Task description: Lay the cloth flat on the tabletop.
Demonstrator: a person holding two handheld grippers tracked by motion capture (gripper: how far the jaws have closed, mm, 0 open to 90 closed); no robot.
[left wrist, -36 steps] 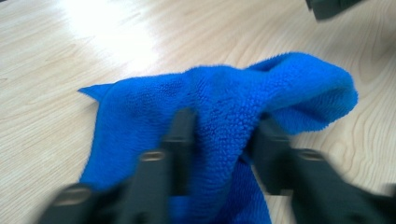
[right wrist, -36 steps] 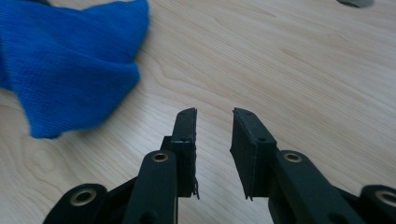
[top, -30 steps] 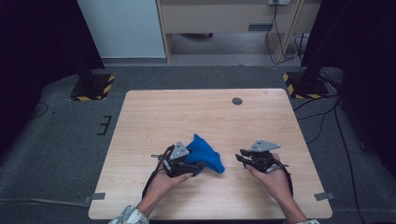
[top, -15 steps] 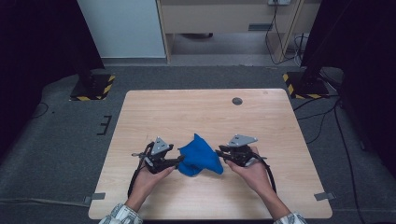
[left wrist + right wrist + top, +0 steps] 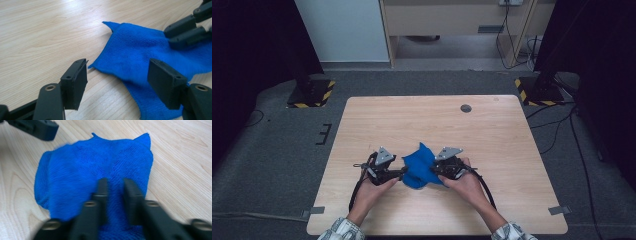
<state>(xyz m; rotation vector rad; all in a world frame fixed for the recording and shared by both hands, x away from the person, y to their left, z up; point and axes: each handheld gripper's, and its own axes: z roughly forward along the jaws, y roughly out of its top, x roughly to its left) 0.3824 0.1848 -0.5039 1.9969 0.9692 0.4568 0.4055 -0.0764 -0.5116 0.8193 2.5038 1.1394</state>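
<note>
On one table point(image 5: 512, 150), one blue cloth point(image 5: 418, 167), two tools: left tool point(image 5: 402, 172), right tool point(image 5: 434, 170).

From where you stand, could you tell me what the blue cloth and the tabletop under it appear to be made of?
The blue cloth looks like microfibre or terry: a soft, matte, finely looped pile in rows, and it lies in limp folds. The tabletop looks like pale wood, or possibly a wood-look laminate: long grain lines under a smooth, faintly glossy finish. The look alone does not settle which.
</note>
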